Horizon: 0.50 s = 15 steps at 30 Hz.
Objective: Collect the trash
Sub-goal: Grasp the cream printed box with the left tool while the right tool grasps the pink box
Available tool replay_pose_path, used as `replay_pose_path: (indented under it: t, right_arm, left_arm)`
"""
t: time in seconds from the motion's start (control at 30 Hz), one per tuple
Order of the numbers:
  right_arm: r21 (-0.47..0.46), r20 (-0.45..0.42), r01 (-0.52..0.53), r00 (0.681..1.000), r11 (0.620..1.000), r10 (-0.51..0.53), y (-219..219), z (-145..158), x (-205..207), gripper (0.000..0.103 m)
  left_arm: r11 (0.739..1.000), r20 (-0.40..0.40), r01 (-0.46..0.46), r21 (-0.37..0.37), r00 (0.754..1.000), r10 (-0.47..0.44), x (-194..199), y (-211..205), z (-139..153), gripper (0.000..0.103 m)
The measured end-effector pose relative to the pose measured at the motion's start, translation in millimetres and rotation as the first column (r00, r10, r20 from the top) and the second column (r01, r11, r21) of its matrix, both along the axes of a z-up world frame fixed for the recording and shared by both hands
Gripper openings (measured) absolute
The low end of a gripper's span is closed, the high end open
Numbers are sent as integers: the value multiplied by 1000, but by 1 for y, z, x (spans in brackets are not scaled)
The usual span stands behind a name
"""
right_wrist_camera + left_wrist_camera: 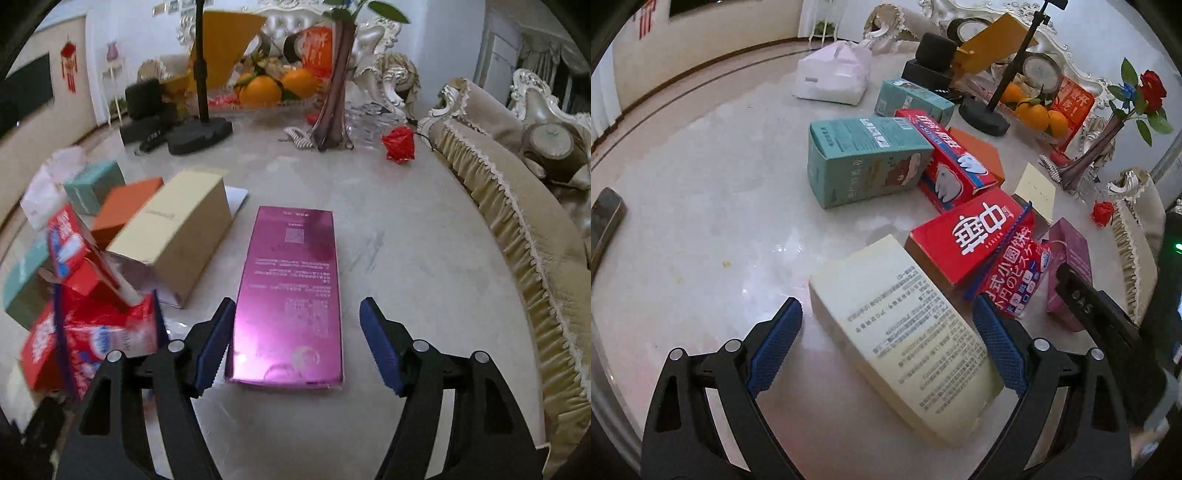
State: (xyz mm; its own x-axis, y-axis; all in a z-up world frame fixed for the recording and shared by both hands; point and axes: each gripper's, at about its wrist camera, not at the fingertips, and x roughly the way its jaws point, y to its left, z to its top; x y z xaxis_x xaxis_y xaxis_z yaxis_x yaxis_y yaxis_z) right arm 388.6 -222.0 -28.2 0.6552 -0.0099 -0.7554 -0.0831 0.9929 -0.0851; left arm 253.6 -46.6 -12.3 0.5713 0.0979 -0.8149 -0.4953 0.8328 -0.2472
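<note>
Red packs [92, 332] blurred, lower left

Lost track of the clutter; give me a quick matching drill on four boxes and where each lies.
1. cream box
2. magenta box
3. teal box
4. tan box

A. left of the magenta box
B. between the right gripper's fingers
C. between the left gripper's fingers
D. leaning against a red box

Pairs: 1-C, 2-B, 3-D, 4-A

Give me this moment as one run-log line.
left gripper: open, straddling cream box | right gripper: open, around pink box, clear gap at right pad | nothing lifted | other boxes still on table
</note>
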Motion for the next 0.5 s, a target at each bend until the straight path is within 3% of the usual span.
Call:
replay_pose_path:
  t: [0.1, 0.2, 0.3, 0.37, 0.47, 0.5]
  right_arm:
    - [22, -28, 6, 1000, 1000, -5, -7, -5, -1, 66]
    - [46, -35, -7, 999, 999, 9, -15, -6, -5, 65]
    - [73, -49, -10, 999, 997, 14, -20, -6, -9, 63]
    - [63, -41, -16, 999, 998, 19, -21, -7, -15, 63]
    - [58, -39, -14, 999, 998, 17, -20, -6, -18, 63]
    - [51, -38, -13, 999, 999, 15, -19, -6, -17, 64]
  left_arm:
    - [999, 34, 35, 13, 999, -36, -9, 3, 0, 91]
    - [988, 65, 127, 84, 989, -132, -19, 6, 2, 91]
    - [972, 64, 209, 111, 974, -217, -21, 16, 4, 93]
    - [979, 34, 189, 81, 981, -192, -23, 29, 4, 93]
    - [993, 22, 115, -39, 993, -114, -22, 44, -3, 93]
    - [994, 22, 101, -42, 995, -100, -22, 43, -3, 93]
